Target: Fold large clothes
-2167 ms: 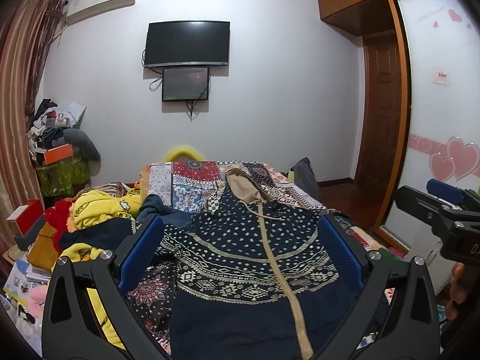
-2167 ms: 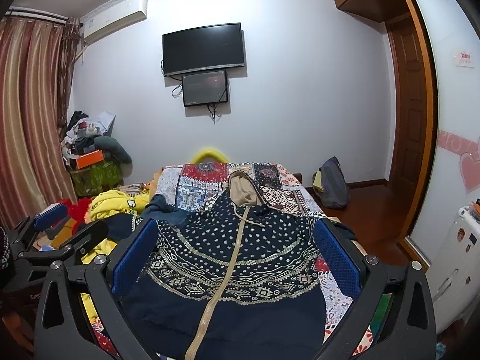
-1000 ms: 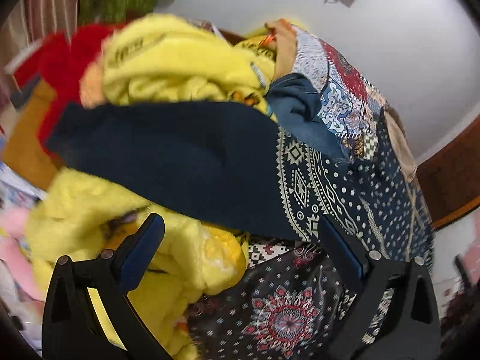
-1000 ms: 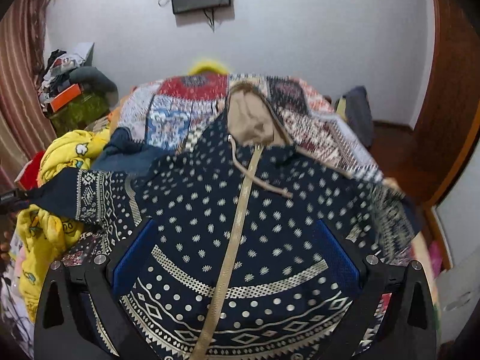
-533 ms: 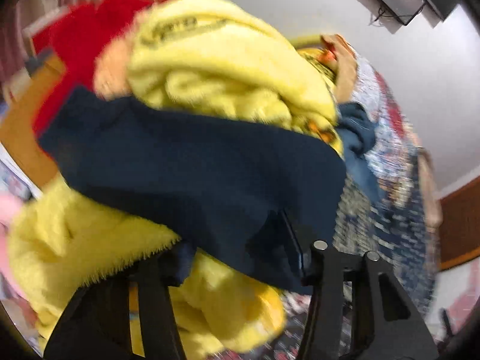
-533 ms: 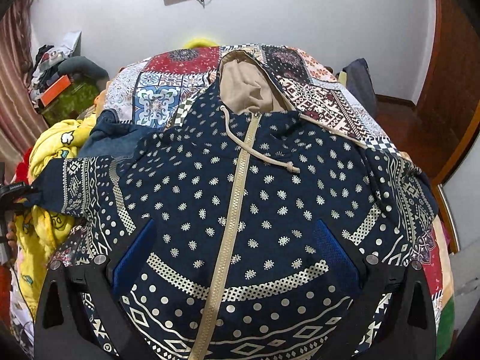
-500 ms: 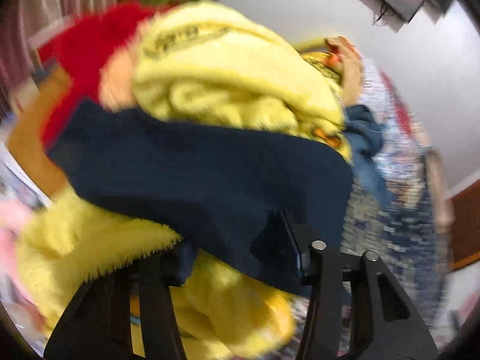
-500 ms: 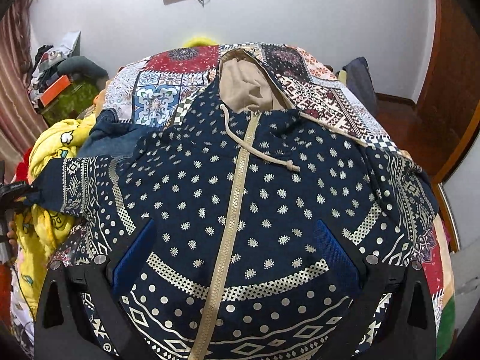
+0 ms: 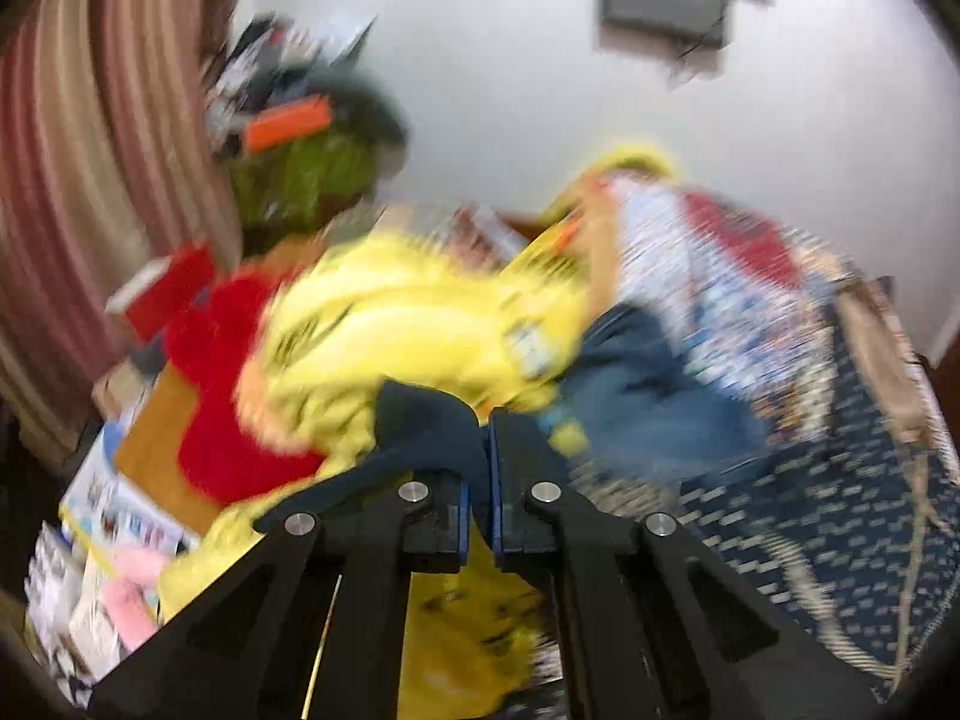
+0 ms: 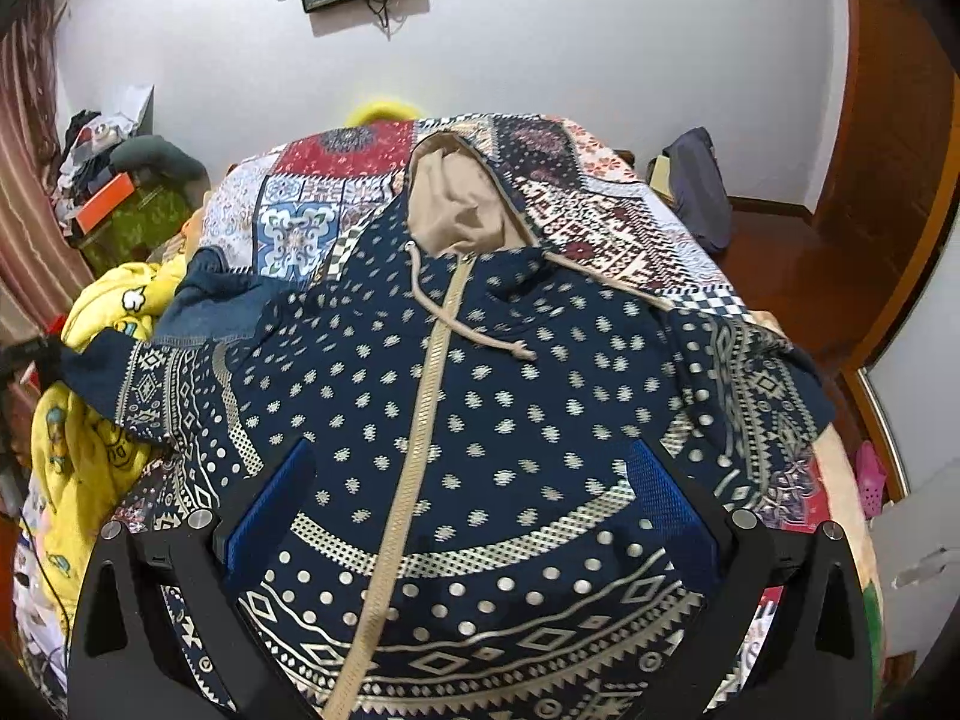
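Right wrist view: hoodie [image 10: 480,420] is spread flat on the bed [image 10: 336,204], unfolded. Left gripper [image 9: 483,438] is clenched on its left sleeve [image 10: 102,372]; right gripper [image 10: 468,516] is held released above.

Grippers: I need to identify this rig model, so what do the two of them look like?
Both match: the left gripper and right gripper have matte black angular frames with cut-out openings, round silver bolt heads at the joints, and blue pads lining the jaws. No cables, markings or sleeves can be made out.
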Motion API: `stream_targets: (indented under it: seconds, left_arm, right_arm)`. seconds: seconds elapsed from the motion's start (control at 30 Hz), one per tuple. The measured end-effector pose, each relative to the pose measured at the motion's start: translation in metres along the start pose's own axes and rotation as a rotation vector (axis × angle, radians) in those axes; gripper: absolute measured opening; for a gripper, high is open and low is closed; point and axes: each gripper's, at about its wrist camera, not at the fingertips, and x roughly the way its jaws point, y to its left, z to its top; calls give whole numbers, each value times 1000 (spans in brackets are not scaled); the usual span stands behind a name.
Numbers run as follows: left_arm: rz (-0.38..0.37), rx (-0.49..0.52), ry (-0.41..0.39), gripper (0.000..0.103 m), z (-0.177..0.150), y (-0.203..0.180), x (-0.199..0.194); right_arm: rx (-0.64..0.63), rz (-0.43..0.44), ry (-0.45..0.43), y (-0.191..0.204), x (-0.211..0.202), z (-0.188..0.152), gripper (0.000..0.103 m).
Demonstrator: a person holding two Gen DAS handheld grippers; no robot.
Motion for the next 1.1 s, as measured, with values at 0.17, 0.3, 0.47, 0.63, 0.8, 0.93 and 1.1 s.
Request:
stream_targets:
  seconds: [0.17, 0.3, 0.47, 0.63, 0.8, 0.93, 1.1]
  left_arm:
    - [-162, 104, -116, 3, 34, -79, -52]
    - [-342, 171, -145, 3, 46, -158, -84]
    - [-517, 234, -88, 3, 29, -251, -95]
    - [-578, 353, 77, 3, -26, -335, -75]
    - [-599, 494, 262, 3, -109, -389, -54]
    - [-603, 565, 383, 3, -150, -399, -44]
    - [-617, 605, 492, 25, -176, -389, -43]
  right_arm:
    - [19, 9, -27, -14, -11, 1, 103]
    - [18, 8, -46, -25, -19, 1, 103]
    - [24, -8, -62, -44, -30, -3, 103]
    - [49, -28, -42, -67, -36, -14, 103]
    - [58, -51, 2, -86, -32, -29, 103]
    - [55, -71, 43, -94, -26, -39, 103]
    - [58, -74, 56, -95, -24, -44, 103]
